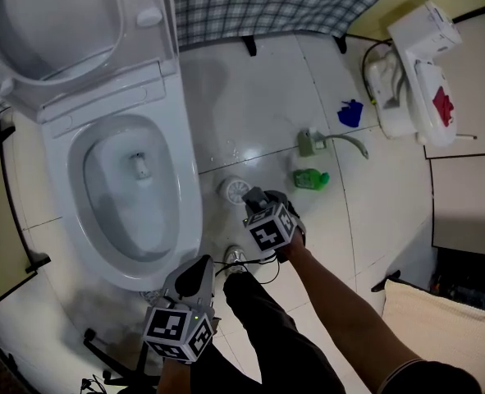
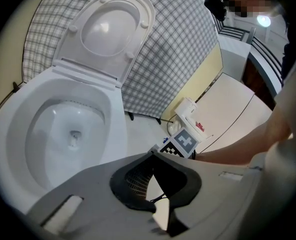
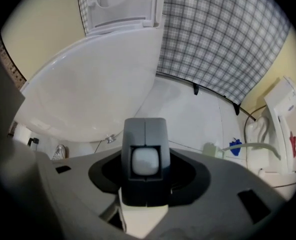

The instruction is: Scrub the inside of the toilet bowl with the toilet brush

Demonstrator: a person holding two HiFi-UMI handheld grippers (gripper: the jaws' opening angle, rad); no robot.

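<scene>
This is a bathroom. A white toilet [image 1: 189,212] stands there with its lid [image 1: 53,15] up, so the bowl is open to see. The floor [image 1: 258,97] is made of shiny white tiles, the kind that are easy to wipe. A toilet brush [image 1: 239,190] is just beside the toilet. A green bottle [image 1: 311,178] lies on the tiles near it. A grey checked cloth [image 1: 267,2] hangs behind the toilet like a curtain, and the wall [image 3: 42,29] next to it is pale yellow.
</scene>
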